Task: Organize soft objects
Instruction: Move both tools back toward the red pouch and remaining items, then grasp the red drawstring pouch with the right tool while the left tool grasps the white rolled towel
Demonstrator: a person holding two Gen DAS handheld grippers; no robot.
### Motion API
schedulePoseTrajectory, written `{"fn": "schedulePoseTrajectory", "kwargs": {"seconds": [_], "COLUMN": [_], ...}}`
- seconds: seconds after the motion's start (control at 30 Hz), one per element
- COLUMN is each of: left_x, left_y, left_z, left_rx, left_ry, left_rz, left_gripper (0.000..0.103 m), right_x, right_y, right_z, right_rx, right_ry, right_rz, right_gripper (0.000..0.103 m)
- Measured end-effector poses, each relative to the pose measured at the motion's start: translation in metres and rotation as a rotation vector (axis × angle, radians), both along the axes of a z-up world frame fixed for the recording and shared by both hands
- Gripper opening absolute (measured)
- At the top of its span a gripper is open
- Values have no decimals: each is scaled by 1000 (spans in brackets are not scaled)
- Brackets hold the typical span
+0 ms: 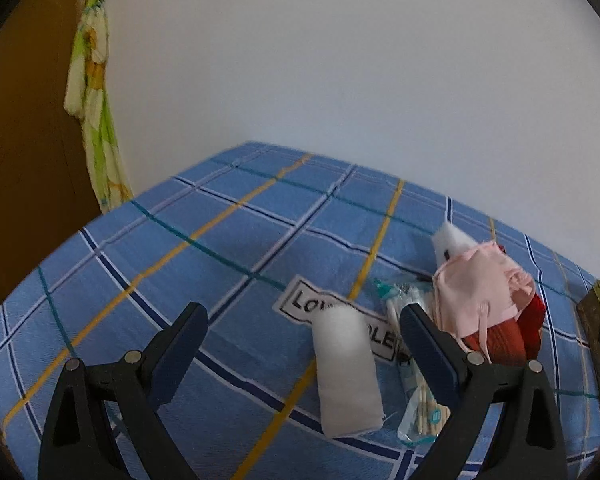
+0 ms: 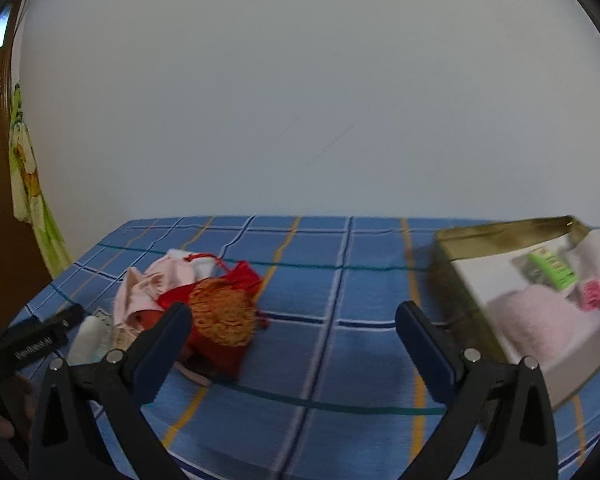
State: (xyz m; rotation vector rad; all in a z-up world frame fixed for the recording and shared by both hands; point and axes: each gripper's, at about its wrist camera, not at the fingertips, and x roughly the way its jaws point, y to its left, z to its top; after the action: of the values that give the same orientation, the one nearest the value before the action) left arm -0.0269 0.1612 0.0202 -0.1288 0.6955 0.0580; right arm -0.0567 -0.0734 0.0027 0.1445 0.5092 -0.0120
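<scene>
meanwhile both grippers hovering agape and empty, left gripper (image 1: 304,320) straddling the white gauze roll (image 1: 346,368), right gripper (image 2: 294,320) beside the gold box (image 2: 496,240)

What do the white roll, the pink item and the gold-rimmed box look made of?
White roll: soft gauze or fleece, matte and fuzzy at the edges. Pink item: thin matte fabric with cord loops, likely cotton. Box: probably cardboard or tin, with a shiny gold rim and pale lining.

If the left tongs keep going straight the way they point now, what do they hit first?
Most likely the white gauze roll, which lies between the open left tongs, nearer the right finger. The cotton swab packet lies just beside it. Depth is hard to judge here.
</scene>
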Motion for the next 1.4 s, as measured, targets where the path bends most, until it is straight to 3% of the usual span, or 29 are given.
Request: {"fn": "schedulePoseTrajectory", "kwargs": {"seconds": [0.33,0.4,0.43,0.53,0.63,0.8,0.93,1.1,1.17,1.3,1.4], "left_x": [17,18,18,19,18,16,16,16,14,11,10], "left_y": [15,21,20,19,21,22,9,3,8,16,16], "left_z": [-23,-27,-27,-28,-26,-23,-24,-25,-23,-21,-19], "left_rx": [-43,-82,-84,-73,-77,-53,-22,-9,-39,-140,-136], "left_ry": [167,179,181,186,176,164,178,195,183,157,140], "left_rz": [32,25,23,16,21,29,-29,-57,-53,-67,-56], "left_gripper": [98,98,98,98,98,98,85,76,69,43,40], "right_x": [42,54,61,66,66,52,42,48,50,62,68], "right_y": [26,29,29,23,11,-14,-22,-15,-12,-10,-15], "right_z": [-14,-21,-25,-32,-32,-28,-24,-18,-15,-12,-11], "right_rx": [55,67,73,108,27,16,12,-27,-7,78,172], "right_ry": [115,169,206,243,265,261,246,228,233,242,245], "right_rz": [78,93,103,110,60,20,15,23,64,109,119], "right_gripper": [102,97,91,86,77,77,77,78,78,79,87]}}
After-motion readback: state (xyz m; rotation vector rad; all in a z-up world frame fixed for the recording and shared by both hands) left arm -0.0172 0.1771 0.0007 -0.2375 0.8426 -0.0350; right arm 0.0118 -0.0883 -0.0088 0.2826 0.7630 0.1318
